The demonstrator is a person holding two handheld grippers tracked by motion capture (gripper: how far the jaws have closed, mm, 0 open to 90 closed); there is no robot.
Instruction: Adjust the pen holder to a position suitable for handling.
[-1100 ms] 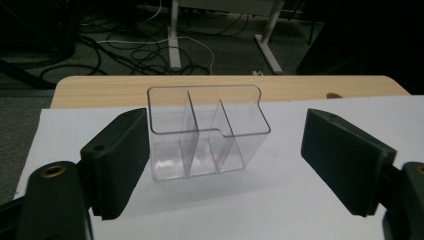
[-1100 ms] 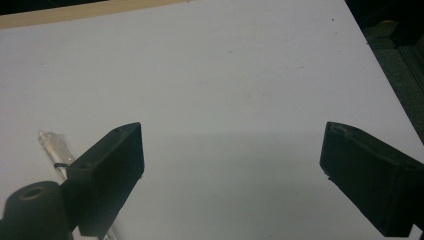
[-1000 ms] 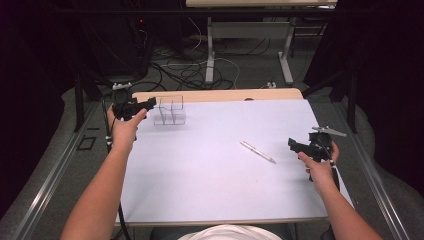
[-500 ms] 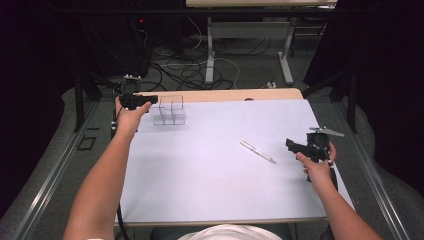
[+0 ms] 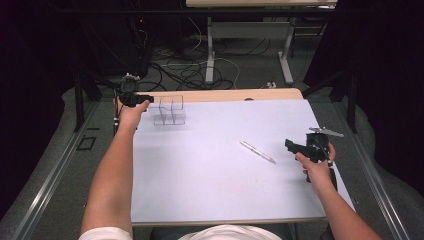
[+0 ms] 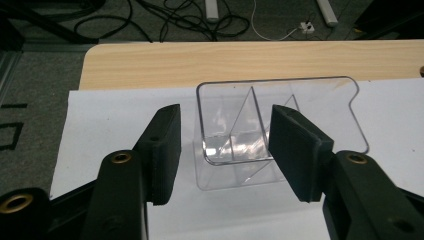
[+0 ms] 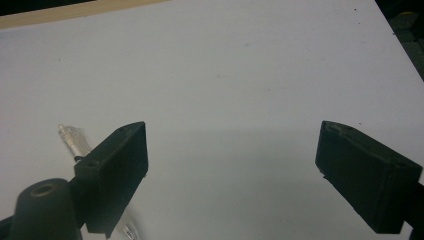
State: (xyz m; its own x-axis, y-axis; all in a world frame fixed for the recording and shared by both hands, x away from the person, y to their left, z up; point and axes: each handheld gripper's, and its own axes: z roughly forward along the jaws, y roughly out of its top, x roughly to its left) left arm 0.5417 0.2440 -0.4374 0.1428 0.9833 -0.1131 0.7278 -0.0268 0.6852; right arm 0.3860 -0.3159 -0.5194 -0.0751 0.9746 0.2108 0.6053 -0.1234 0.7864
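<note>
Two grippers are at work on the white sheet (image 5: 220, 165) that covers most of the table (image 5: 225, 95). At the far left corner the left gripper (image 5: 137, 98) is held just beside the clear plastic holder (image 5: 169, 111). In the left gripper view the holder (image 6: 260, 135) stands a little beyond the tips of the two black jaws, with its nearest compartment lined up in the gap between them. The jaws have just been closing, yet they stand apart with daylight on both sides — no pad presses on the plastic, and nothing is clamped.

The holder is a small see-through box, open at the top, with rounded corners and a thin upright wall inside that splits it into compartments. Its far wall rises higher than the near one and has a stepped notch at the right end. It stands upright on the far edge of the sheet, close to the bare wooden strip of the table, and its compartments look empty.

At the near right, well apart from the holder, the right gripper (image 5: 295, 146) rests in the person's hand close to the sheet's right edge, pointing left across the table. Its jaws are spread wide — in the right gripper view they frame bare white paper. A slim pen (image 5: 257, 151) lies flat on the sheet just to the left of this gripper, slanting from far left to near right; in the right gripper view its pale barrel (image 7: 75, 142) shows partly behind the left-hand jaw.
</note>
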